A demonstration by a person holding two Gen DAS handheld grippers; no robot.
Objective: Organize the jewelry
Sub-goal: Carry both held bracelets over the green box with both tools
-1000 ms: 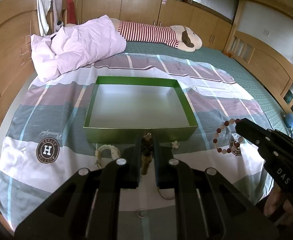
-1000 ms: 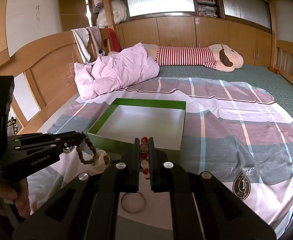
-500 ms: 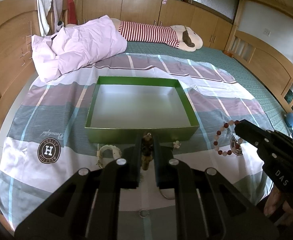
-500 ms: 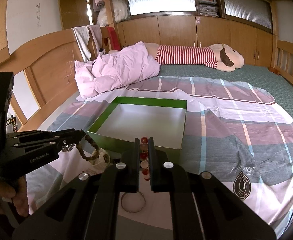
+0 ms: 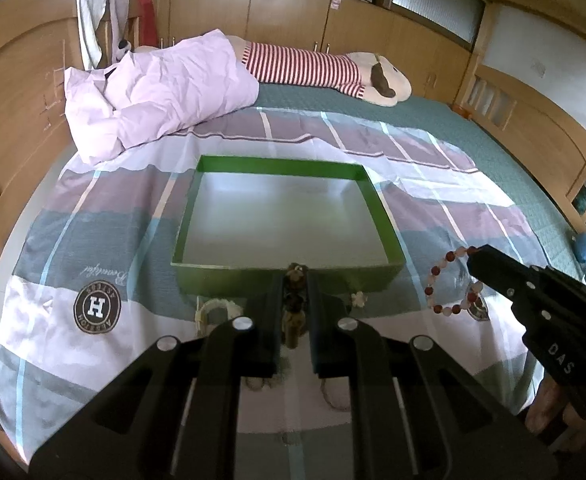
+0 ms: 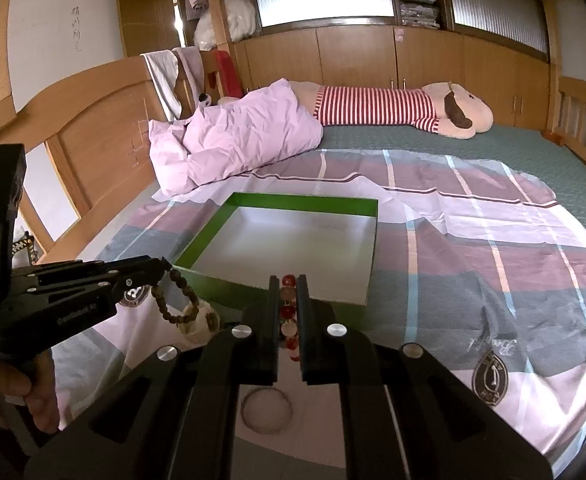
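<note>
Both grippers are clamped on bracelets just short of the green box (image 5: 289, 280): left gripper (image 5: 295, 284) pinches a loop of round brown wooden beads (image 6: 165, 304), right gripper (image 6: 288, 292) a string of glossy red and pale beads (image 5: 441, 276). Shallow rectangular box, matte grey inside, sits on a plaid sheet (image 5: 93, 240) with a round "H" crest; thin metal ring (image 6: 267, 410) lies below the right gripper
</note>
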